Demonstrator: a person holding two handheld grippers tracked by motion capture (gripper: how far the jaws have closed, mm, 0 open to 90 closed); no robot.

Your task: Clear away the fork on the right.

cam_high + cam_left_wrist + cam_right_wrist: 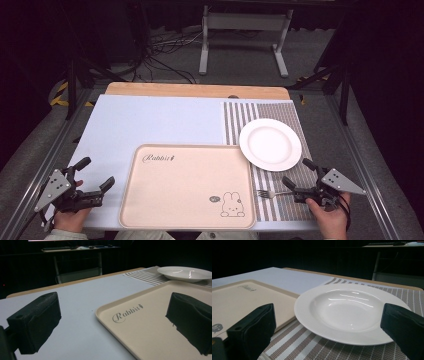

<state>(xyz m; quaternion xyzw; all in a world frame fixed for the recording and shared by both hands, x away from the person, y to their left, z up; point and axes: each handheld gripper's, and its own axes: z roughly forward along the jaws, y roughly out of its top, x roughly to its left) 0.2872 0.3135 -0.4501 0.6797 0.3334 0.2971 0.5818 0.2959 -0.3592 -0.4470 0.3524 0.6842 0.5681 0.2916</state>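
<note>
Two grippers sit at the near edge of the table, one in each of the person's two hands. The left gripper (95,172) rests just left of the tray, its jaws spread wide with nothing between them; in the left gripper view (110,322) one jaw hangs over the pale blue table cover (75,302) and the other over the tray's near corner. The right gripper (296,172) lies on the striped mat, jaws likewise spread and holding nothing; in the right gripper view (327,332) they frame the plate without touching it. One fork (270,193) lies flat on the mat just in front of the right gripper, its prongs pointing toward the tray, close to the tray's right edge. One beige tray (165,200) sits at the near middle of the table, bearing the word "Rabbit" and a small rabbit drawing, with nothing on it. Beyond the fork, one white plate (270,144) rests on the single striped mat (235,120), its left rim reaching the tray's far right corner. The mat covers the right part of the table. Farther off, a strip of bare wooden tabletop (195,90) runs along the far edge.
</note>
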